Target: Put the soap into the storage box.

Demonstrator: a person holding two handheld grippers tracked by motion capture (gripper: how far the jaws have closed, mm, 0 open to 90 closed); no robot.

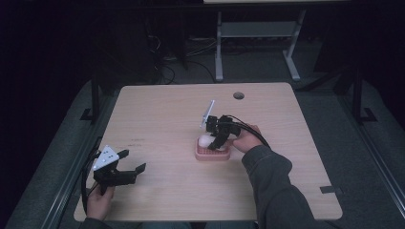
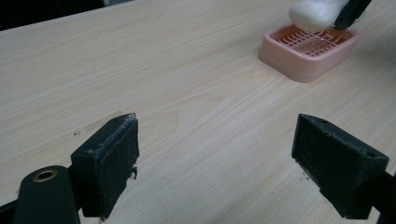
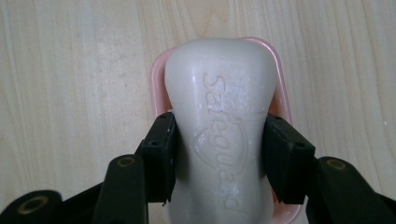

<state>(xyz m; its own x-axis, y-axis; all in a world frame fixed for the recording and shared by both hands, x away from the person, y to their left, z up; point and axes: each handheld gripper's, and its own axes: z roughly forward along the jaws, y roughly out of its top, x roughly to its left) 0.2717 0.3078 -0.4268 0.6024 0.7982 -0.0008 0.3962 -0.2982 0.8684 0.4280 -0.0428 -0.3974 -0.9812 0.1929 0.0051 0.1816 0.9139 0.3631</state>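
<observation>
The white soap bar [image 3: 219, 121], stamped with raised lettering, sits clamped between the jaws of my right claw [image 3: 219, 158], pads pressed against its two long sides. It hangs directly over the pink soap dish [image 3: 282, 93], whose rim shows around the bar's far end; in the left gripper view the soap's end is just above the dish's grid, and I cannot tell whether it touches. The dish rests near the middle of the wooden surface [image 1: 162, 114]. My left claw [image 1: 130, 163] waits well apart at the near left edge, jaws spread wide, holding nothing.
</observation>
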